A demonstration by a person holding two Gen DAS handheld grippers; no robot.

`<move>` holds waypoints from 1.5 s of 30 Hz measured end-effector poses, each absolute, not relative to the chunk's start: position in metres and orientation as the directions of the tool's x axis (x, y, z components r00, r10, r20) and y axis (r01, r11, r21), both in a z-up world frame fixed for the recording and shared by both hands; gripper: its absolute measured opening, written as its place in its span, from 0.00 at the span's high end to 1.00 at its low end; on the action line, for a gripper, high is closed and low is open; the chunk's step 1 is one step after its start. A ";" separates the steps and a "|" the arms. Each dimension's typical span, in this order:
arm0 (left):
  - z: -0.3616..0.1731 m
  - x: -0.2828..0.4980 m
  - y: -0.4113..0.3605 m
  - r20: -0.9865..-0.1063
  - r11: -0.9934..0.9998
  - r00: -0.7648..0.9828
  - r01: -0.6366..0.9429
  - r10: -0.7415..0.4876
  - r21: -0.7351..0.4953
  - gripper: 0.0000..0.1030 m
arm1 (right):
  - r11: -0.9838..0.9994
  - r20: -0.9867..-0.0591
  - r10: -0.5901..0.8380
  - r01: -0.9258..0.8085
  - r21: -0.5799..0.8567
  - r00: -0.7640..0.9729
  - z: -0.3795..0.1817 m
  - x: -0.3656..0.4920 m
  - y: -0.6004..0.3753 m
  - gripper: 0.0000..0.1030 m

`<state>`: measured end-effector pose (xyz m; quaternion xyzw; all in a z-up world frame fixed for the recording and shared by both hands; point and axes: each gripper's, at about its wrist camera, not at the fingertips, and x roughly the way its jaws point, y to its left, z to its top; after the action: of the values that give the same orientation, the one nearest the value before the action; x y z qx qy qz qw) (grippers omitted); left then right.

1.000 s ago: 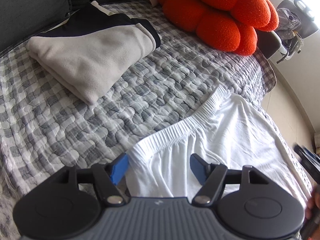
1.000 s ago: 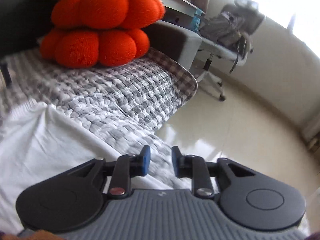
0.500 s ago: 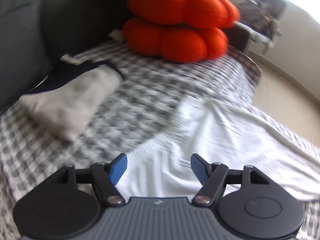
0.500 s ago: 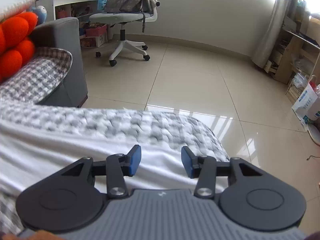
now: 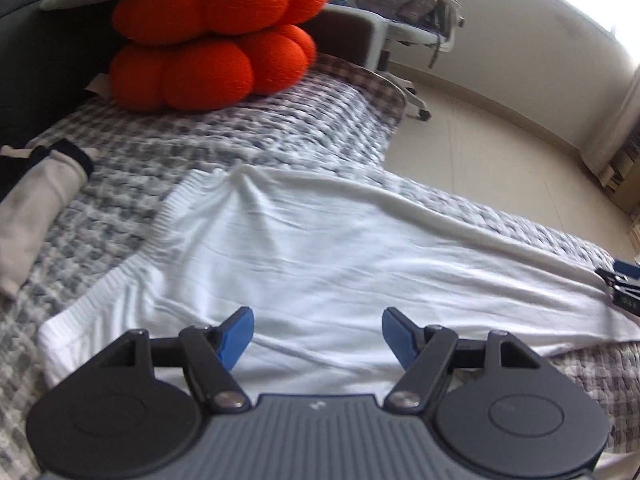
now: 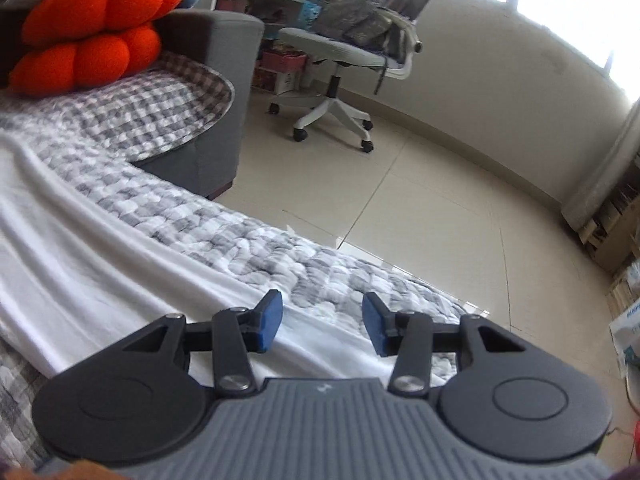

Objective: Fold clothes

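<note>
The white trousers (image 5: 320,256) lie stretched out flat along the checked quilt (image 5: 248,140) of the sofa, waistband (image 5: 132,264) toward the left, legs running off to the right. They look doubled lengthwise, one leg over the other, though the blur leaves that unsure; laid out long like this, the cloth suits a fold across its length. A few shallow wrinkles gather near the far waistband corner.

The left tool (image 5: 316,332) hovers just above the waistband end, jaws wide apart, holding nothing. The right tool (image 6: 322,320) hangs over the leg end near the quilt's front edge, jaws likewise spread and empty. Standing one at each end, they seem placed to take both ends.

Beyond the waistband, a folded beige and black garment (image 5: 36,204) lies on the quilt, a little apart. Orange cushions (image 5: 208,40) sit at the back, well apart. Bare quilt between trousers and cushions leaves room. The front edge drops to tiled floor (image 6: 460,208), where an office chair (image 6: 352,48) stands.
</note>
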<state>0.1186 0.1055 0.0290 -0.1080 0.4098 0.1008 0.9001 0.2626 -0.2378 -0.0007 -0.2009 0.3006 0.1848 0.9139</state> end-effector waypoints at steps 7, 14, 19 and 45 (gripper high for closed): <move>0.010 0.129 0.087 -0.789 0.979 0.604 -0.201 0.113 -0.013 0.27 | 0.779 -0.672 0.292 -0.577 -0.246 0.680 0.005 0.268 -0.240 0.52; 0.008 0.130 0.080 -0.790 0.984 0.598 -0.171 0.136 0.040 0.24 | 0.702 -0.721 0.377 -0.687 -0.187 0.581 0.005 0.267 -0.231 1.00; 0.008 0.130 0.078 -0.793 0.986 0.593 -0.158 0.140 0.056 0.24 | 0.698 -0.654 0.321 -0.638 -0.324 0.684 0.006 0.255 -0.222 1.00; 0.009 0.131 0.080 -0.796 0.986 0.591 -0.156 0.134 0.050 0.24 | 0.640 -0.705 0.410 -0.733 -0.230 0.579 0.011 0.259 -0.199 0.96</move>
<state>0.1312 0.0801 0.0086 -0.0123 0.4449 0.0813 0.8918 0.2591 -0.1994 0.0113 -0.2589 0.3124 0.3362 0.8499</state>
